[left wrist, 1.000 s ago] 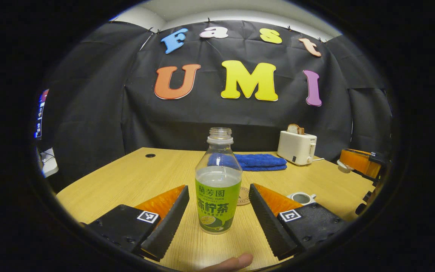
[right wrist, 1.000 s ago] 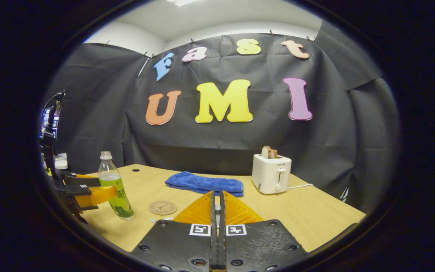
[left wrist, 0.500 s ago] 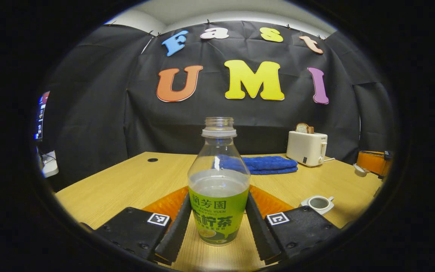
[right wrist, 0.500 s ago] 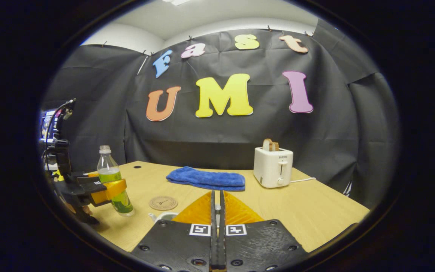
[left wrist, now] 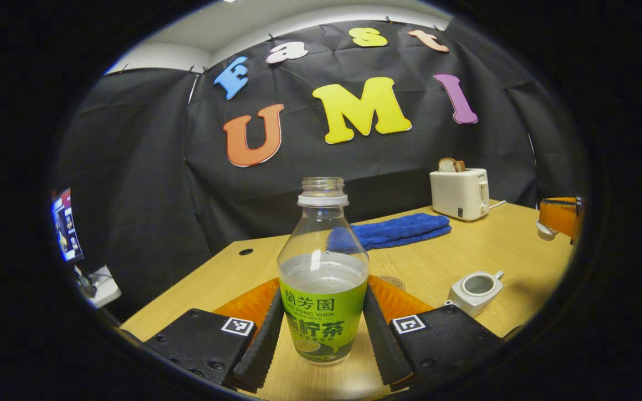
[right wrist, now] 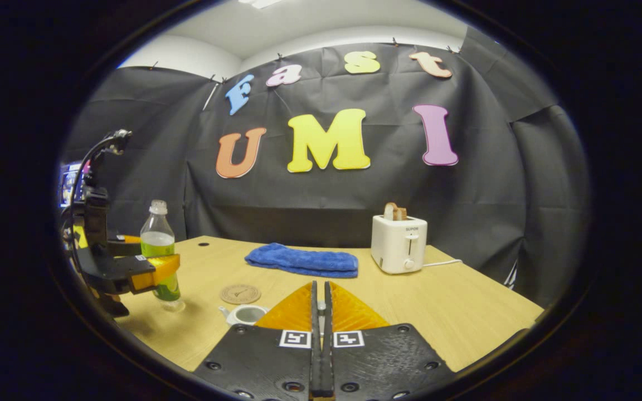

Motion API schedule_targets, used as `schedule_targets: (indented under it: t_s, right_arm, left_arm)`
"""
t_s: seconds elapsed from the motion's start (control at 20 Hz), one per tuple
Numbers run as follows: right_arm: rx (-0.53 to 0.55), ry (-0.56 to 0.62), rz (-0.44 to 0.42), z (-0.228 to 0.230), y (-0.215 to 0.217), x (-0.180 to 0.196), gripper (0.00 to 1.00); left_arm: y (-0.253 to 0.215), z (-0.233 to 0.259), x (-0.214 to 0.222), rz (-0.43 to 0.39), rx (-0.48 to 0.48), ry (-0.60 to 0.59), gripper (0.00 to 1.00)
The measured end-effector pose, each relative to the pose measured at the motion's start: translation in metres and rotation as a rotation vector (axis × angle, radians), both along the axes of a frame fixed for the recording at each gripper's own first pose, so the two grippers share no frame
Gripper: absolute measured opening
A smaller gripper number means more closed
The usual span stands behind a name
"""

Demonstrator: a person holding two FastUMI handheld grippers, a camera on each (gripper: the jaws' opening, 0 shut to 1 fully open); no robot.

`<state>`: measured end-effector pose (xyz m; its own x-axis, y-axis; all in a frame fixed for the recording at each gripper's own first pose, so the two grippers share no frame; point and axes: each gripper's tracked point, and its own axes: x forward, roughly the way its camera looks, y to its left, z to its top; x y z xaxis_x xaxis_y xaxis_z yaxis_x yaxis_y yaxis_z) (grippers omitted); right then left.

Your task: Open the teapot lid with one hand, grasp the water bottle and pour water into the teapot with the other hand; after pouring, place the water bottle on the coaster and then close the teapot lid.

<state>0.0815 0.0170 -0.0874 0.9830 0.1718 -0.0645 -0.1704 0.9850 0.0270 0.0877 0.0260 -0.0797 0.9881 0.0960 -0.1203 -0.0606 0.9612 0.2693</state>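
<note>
One water bottle gripped by left hand-held gripper, one open teapot — right hand-held gripper clenched, holding nothing seen.

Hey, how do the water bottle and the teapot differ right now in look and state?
The water bottle is tall, clear plastic with a green label; the teapot is low, squat and white. The bottle is clamped between the jaws of the left gripper, while the teapot stands free on the table, nothing touching it. The bottle is partly full of water; what the teapot holds cannot be told. Both are open at the top, no cap or lid on.
</note>
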Motion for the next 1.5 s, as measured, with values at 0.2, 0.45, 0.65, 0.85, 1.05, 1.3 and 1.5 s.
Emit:
schedule_targets:
  t_s: [0.2,0.45,0.65,0.85,1.05,1.3,1.5]
  right_arm:
    - [-0.003,0.000,-0.014,-0.007,-0.013,-0.007,0.00]
    - [0.017,0.017,-0.015,-0.014,-0.029,-0.014,0.00]
    - [0.001,0.018,-0.022,-0.020,-0.037,-0.017,0.00]
    - [-0.032,0.000,-0.033,-0.023,-0.042,-0.022,0.00]
    - [-0.031,-0.007,-0.035,-0.025,-0.048,-0.023,0.00]
    - [-0.025,-0.023,-0.052,-0.022,-0.055,-0.024,0.00]
    - [-0.017,-0.027,-0.055,-0.022,-0.060,-0.023,0.00]
  left_arm:
    - [-0.011,0.008,-0.002,0.014,0.249,0.061,0.75]
    - [-0.030,-0.007,-0.006,-0.031,0.617,0.152,0.74]
    - [-0.038,-0.020,-0.010,-0.072,0.825,0.212,0.75]
    - [-0.047,-0.020,-0.016,-0.101,1.059,0.216,0.74]
    - [-0.057,-0.018,-0.017,-0.130,1.186,0.249,0.75]
    - [-0.069,-0.010,-0.015,-0.149,1.382,0.270,0.74]
    - [-0.064,-0.011,-0.012,-0.133,1.448,0.324,0.74]
